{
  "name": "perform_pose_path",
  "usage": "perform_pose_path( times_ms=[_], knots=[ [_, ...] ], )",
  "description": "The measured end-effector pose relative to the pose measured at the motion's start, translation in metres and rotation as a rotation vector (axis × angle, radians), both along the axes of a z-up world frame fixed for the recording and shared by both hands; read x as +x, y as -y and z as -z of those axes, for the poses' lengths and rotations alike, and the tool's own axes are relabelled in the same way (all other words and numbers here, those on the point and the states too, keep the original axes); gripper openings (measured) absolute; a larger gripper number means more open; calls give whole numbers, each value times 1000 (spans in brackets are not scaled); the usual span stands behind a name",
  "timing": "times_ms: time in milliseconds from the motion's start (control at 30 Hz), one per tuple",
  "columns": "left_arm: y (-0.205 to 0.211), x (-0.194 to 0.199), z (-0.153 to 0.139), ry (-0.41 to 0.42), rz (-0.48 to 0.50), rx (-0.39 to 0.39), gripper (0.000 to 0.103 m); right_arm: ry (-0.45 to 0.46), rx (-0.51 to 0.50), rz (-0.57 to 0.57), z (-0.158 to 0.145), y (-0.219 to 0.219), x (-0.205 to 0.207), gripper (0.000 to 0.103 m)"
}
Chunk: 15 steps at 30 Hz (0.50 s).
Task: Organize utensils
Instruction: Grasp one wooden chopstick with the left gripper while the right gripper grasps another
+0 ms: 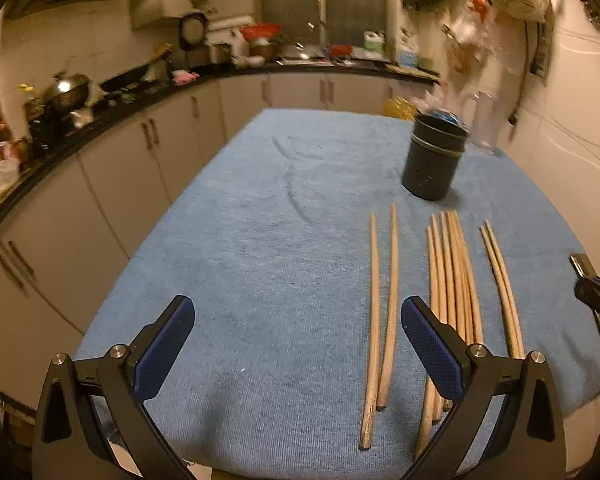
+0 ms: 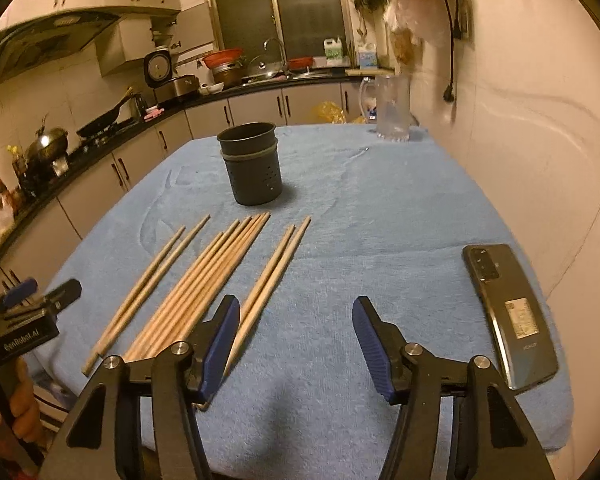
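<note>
On the blue towel-covered table, a dark utensil cup stands upright toward the far side, with wooden chopsticks lying in three loose groups just in front of it and a phone face down well off to the right. Left gripper tilts down over bare cloth beside the sticks, jaws wide, nothing between. Right gripper tilts down too, jaws apart and empty, its left pad just over the nearest pair's ends.

A: Lower centre, the towel is plain light blue; the chopsticks pale tan wood.
B: Centre, the holder is dark grey; lower right, the phone grey-black, pale label.
</note>
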<state>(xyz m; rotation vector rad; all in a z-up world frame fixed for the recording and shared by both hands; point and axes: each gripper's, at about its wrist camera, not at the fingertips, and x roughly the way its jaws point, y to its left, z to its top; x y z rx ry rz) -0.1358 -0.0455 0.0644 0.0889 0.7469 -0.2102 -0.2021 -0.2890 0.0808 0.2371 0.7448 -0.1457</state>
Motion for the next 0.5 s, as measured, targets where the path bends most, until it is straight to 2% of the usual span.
perform_pose_path(
  times_ms=[100, 133, 200, 333, 367, 400, 467, 500],
  knots=[
    [1, 20, -1, -80, 57, -21, 83, -39, 62, -20, -2, 8, 13, 55],
    [1, 27, 0, -107, 71, -28, 81, -50, 82, -27, -3, 11, 18, 50],
    [2, 42, 1, -159, 97, -49, 78, -67, 101, -40, -7, 14, 28, 49],
    [14, 68, 6, -244, 161, -71, 58, -113, 190, -38, -8, 29, 49, 43],
    [17, 75, 8, -263, 167, -74, 56, -129, 212, -39, -7, 34, 56, 37],
    [20, 83, 12, -289, 171, -75, 55, -141, 227, -27, -5, 38, 61, 34],
    [28, 95, 19, -334, 193, -79, 52, -180, 255, -6, 1, 45, 74, 32],
    [31, 101, 22, -353, 188, -79, 46, -202, 271, -4, 5, 48, 81, 31]
  ],
)
